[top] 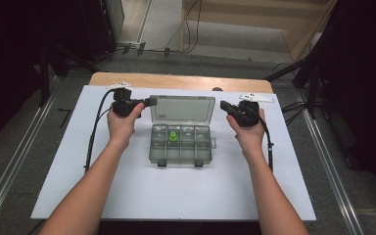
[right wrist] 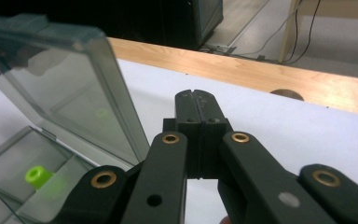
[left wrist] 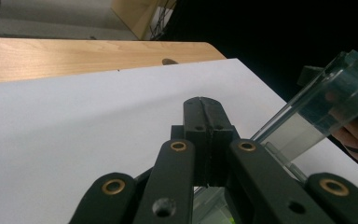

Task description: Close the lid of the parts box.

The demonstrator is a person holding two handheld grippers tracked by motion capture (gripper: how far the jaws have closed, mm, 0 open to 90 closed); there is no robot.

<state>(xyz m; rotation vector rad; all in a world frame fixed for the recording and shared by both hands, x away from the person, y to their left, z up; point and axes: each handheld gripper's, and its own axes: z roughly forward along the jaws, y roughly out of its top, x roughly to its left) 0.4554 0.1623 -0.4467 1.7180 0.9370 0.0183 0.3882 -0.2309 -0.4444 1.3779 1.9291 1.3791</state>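
A clear, smoke-tinted plastic compartment box [top: 181, 142] sits in the middle of the white sheet-covered counter [top: 127, 191], its hinged transparent lid [top: 182, 110] swung up and standing open behind the tray. Inside one of the upper compartments, left of centre, lies a small bright-green plastic piece [top: 173, 136] with a round hollow top. Two dark latches stick out from the box's near edge.

The left hand-held gripper [top: 149, 102] is held level at the lid's left end, its tip right at the lid's edge — whether it touches cannot be told from above. In the left gripper view its two black jaws are pressed flat together with nothing between them [left wrist: 203, 106], and the lid [left wrist: 317, 107] rises to the right of them, apart from the tip.

The right hand-held gripper [top: 224, 105] hovers just off the lid's right end, pointing inward toward it. Its jaws too are closed on each other and empty [right wrist: 196, 100]; in the right gripper view the lid [right wrist: 70, 88] stands beside them to the left, with the green piece [right wrist: 38, 176] low down in the tray.

A strip of light wooden tabletop [top: 176, 81] shows beyond the white sheet's far edge.
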